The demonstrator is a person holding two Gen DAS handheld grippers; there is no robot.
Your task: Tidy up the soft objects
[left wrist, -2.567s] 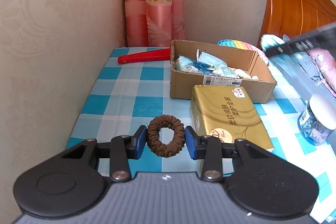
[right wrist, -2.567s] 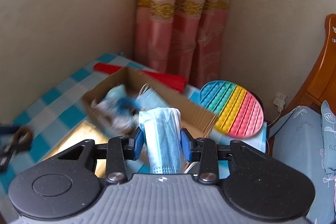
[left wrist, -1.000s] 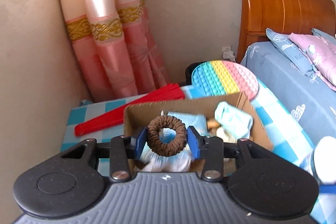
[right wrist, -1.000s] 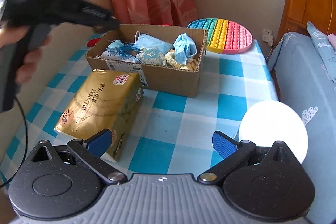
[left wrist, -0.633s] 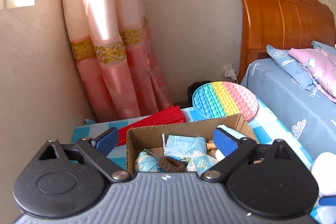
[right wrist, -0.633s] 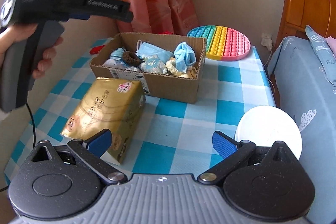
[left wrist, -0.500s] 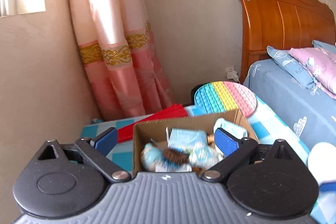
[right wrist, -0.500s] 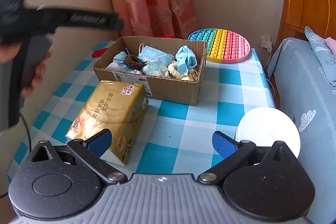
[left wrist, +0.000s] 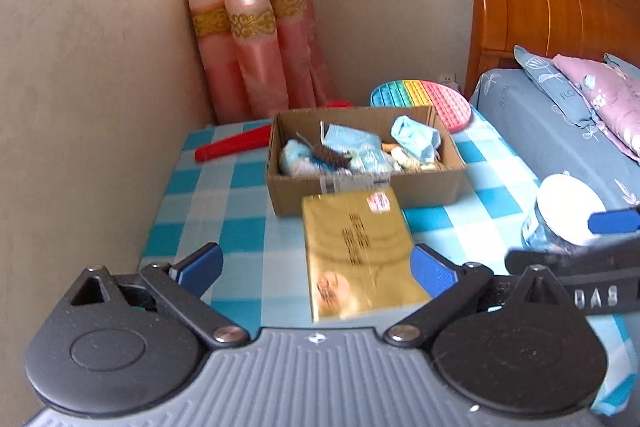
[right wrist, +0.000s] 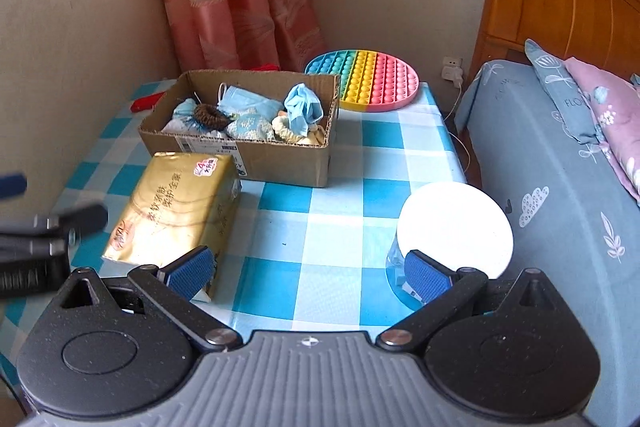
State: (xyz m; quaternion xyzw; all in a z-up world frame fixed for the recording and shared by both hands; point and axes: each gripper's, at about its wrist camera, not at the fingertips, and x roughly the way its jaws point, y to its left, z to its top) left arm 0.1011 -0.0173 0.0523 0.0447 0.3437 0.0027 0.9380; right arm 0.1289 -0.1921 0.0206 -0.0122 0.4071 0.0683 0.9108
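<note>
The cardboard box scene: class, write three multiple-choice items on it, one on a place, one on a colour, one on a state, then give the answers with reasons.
1. Where does the brown hair tie lie?
A. on the tablecloth
B. inside the cardboard box
C. on the bed

2. What colour is the tissue pack's wrapper?
A. gold
B. green
C. black

3. How do the left hand-held gripper's jaws stand?
A. shut on the hair tie
B. shut on a mask
C. open and empty

Answers:
1 B: the hair tie rests among masks in the cardboard box.
2 A: the tissue pack is gold.
3 C: the left hand-held gripper has just opened, with nothing between its pads.
</note>
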